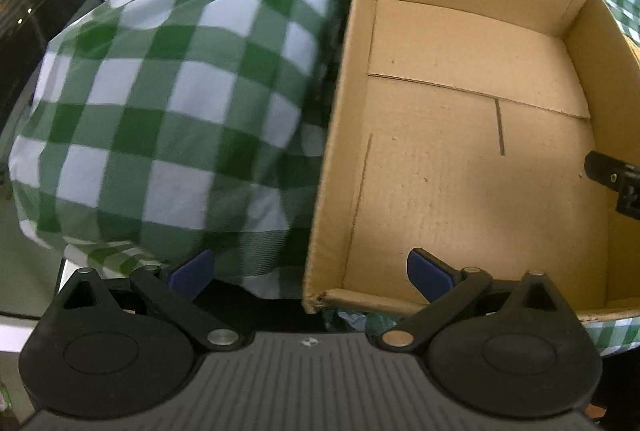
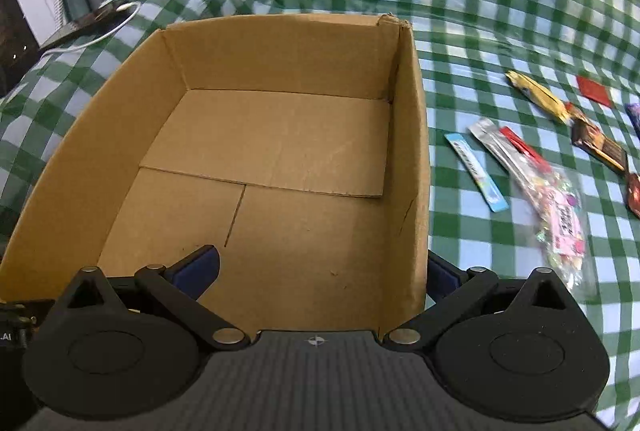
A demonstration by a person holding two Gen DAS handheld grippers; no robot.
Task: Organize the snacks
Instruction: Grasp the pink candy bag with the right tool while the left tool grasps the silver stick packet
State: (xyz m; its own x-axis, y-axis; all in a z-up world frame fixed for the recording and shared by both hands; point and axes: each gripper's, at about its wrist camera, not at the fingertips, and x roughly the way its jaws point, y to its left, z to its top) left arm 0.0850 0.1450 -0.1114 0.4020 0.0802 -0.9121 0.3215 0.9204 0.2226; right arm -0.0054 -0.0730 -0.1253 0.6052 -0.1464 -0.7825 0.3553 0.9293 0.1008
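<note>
Cardboard box [image 2: 280, 147] sat on the checked surface [image 2: 480, 11]. Left tool [image 1: 310, 269] was spread astride its near-left corner; right tool [image 2: 316, 271] was spread astride its right wall. Snacks [image 2: 556, 199] lay at three o'clock of the box.

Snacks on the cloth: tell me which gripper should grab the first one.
Right. The right gripper straddles the box wall nearest the snacks, which lie just beyond it. The left gripper straddles the opposite wall, facing only cloth. Both are open and empty.
</note>
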